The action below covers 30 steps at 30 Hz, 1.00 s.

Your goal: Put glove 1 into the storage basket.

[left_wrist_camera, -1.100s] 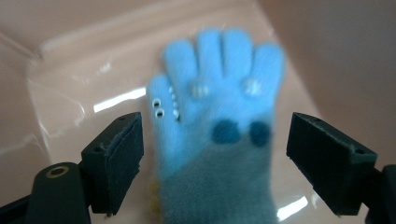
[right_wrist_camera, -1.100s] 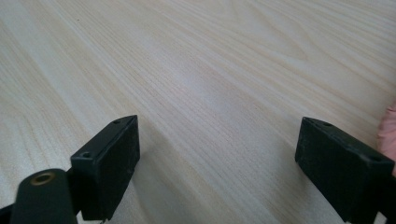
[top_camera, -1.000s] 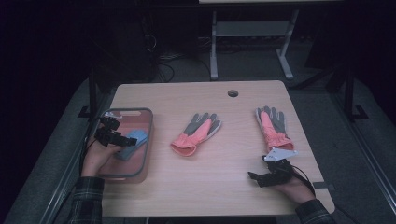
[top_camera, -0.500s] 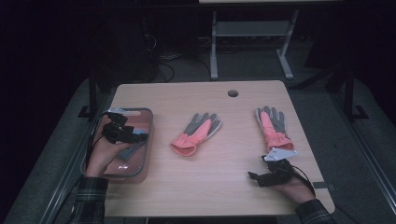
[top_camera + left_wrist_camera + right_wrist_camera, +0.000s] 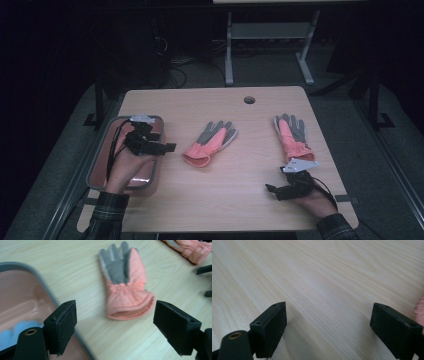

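A pink glove with a grey palm [image 5: 210, 142] lies mid-table, its cuff toward me. In the left gripper view this glove [image 5: 123, 282] lies just ahead of the jaws. My left gripper [image 5: 166, 142] hovers over the right rim of the grey tray [image 5: 100, 160], pointing right at that glove. It is open [image 5: 115, 311] and holds nothing. A second pink glove [image 5: 291, 134] lies at the right. Just in front of its cuff my right gripper [image 5: 274, 192] is open [image 5: 329, 315] over bare wood.
The tray's rim [image 5: 30, 267] holds a pink floor with a blurred blue thing [image 5: 15, 332] on it. A cable hole [image 5: 249, 99] sits near the table's far edge. A metal table frame [image 5: 270, 35] stands on the dark floor beyond.
My left gripper has moved away from me and rightward, from inside the tray to its right rim. The blue thing stays in the tray. The right gripper has not moved.
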### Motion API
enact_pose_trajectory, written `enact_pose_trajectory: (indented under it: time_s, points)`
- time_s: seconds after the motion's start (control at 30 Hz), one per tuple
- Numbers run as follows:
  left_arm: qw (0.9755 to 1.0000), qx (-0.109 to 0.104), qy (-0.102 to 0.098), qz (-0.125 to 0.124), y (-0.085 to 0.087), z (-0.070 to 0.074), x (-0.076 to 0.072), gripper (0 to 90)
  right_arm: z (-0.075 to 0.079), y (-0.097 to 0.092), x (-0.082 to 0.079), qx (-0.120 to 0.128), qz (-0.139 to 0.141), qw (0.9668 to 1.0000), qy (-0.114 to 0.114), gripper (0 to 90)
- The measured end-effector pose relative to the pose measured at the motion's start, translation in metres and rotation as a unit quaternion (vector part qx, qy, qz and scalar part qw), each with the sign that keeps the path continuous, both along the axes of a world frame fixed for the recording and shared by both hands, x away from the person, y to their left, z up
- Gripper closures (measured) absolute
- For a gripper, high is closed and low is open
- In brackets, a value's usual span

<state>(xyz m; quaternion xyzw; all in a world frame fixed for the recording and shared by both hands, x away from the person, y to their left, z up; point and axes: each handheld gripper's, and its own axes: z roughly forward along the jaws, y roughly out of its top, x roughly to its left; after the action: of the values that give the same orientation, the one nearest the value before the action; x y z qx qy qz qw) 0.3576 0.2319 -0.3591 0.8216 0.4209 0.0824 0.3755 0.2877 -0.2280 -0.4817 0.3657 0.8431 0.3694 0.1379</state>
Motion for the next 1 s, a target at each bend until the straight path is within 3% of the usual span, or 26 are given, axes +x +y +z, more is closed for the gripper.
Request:
enact_pose_trajectory:
  time_s: [0.1, 0.37, 0.6, 0.8, 1.0]
  points:
    - [0.9998, 0.004, 0.001, -0.021, -0.019, -0.001, -0.009, 18.7, 0.000, 0.000, 0.000, 0.000, 0.000, 1.0000, 0.000, 13.7]
    - [0.9984, 0.016, -0.004, -0.053, -0.049, -0.008, -0.024, 19.0, 0.000, 0.000, 0.000, 0.000, 0.000, 1.0000, 0.000, 13.8]
    - [0.9968, 0.023, -0.002, -0.077, -0.071, -0.027, -0.037, 19.1, 0.002, 0.002, 0.000, -0.005, -0.003, 1.0000, 0.006, 15.0]
    - [0.9951, 0.038, -0.003, -0.091, -0.081, -0.050, -0.048, 18.9, 0.007, 0.004, -0.002, -0.013, 0.005, 0.9998, 0.012, 31.6]
    - [0.9940, 0.055, -0.010, -0.093, -0.086, -0.074, -0.061, 18.7, 0.017, 0.003, -0.003, -0.002, 0.004, 1.0000, 0.008, 52.3]
